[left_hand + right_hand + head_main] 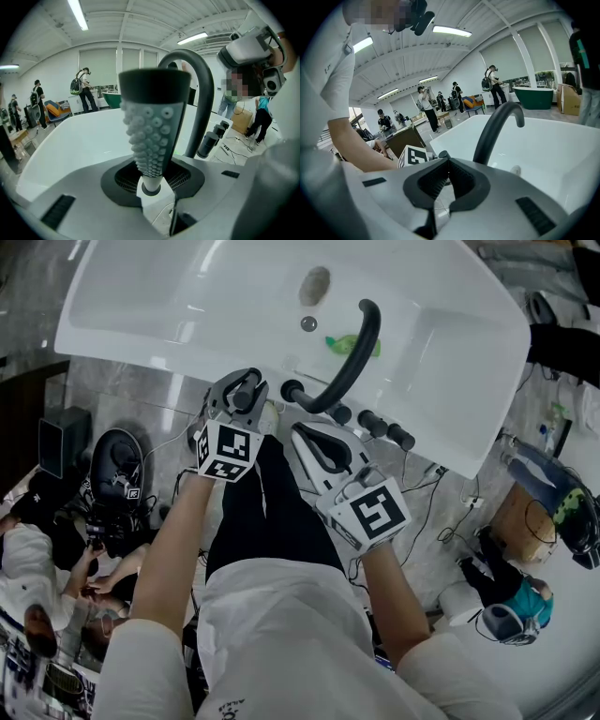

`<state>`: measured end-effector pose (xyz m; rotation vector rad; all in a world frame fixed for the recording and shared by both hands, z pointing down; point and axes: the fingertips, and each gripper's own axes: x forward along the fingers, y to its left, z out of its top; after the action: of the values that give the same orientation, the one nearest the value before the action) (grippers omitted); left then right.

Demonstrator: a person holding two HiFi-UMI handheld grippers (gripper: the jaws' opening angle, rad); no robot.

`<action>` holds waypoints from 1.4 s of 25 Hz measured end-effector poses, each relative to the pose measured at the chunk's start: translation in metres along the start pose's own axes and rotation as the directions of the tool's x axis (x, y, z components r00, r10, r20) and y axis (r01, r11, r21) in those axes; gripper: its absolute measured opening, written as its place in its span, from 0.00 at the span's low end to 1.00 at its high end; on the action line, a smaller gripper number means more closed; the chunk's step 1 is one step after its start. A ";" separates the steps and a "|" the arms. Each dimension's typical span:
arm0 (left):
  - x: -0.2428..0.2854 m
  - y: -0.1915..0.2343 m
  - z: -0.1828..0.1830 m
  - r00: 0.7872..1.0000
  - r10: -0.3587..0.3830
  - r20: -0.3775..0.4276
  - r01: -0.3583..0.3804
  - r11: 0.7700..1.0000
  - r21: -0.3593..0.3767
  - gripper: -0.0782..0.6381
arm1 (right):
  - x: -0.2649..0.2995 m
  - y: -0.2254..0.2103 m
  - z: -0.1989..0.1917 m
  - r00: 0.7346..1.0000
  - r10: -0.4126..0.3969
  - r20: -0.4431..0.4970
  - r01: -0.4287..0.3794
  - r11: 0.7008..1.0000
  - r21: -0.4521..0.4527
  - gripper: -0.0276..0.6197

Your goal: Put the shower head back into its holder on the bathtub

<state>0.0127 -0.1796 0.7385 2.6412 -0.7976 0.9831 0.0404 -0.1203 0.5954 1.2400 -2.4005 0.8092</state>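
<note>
1. We held the left gripper [246,397] at the near rim of the white bathtub [450,362], just left of the foot of the black curved spout [358,348].
2. Its fingers stood partway apart and were closed on the narrow handle end of the shower head [152,122], with a ribbed dark pad on either side of it.
3. The shower head rose upright out of that grip over the near rim. In the left gripper view its knobbed spray face was turned to the left and its dark back to the right, and the spout arched behind it.
4. At the shower head's lower end, a white stub with a dark ring showed between the pads.
5. A round black fitting [292,390] sat on the rim between the left gripper and the spout's foot. We could not tell whether this was the holder.
6. A row of black knobs [372,423] ran along the rim to the right of the spout's foot.
7. The right gripper [307,439] hung just right of the left one and nearer to us, close to the rim below the spout's foot. Its fingers were brought together with nothing between them.
8. Inside the tub, the drain [314,285] lay at the far side and a small green thing [349,345] lay beside the spout.
</note>
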 end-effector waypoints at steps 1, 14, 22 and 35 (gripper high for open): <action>0.001 0.000 -0.001 1.000 -0.001 -0.004 0.001 1.000 0.000 0.30 | 0.000 0.000 0.000 1.000 0.000 0.001 0.000 1.000 0.000 0.07; 0.016 -0.002 -0.004 0.999 -0.032 -0.040 0.031 0.999 -0.023 0.31 | -0.003 -0.003 0.002 1.000 -0.010 0.008 0.009 1.000 0.023 0.07; 0.013 -0.004 -0.007 0.997 -0.063 -0.050 0.061 0.997 -0.055 0.34 | -0.002 0.002 0.008 1.000 -0.014 0.020 0.014 1.000 0.014 0.07; -0.024 0.008 0.011 0.998 -0.053 -0.030 0.051 0.996 -0.068 0.41 | -0.021 0.004 0.036 0.988 -0.100 0.119 0.092 0.993 0.068 0.07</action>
<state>-0.0008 -0.1799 0.7140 2.5695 -0.7379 0.9650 0.0481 -0.1267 0.5549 1.4571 -2.4048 0.8067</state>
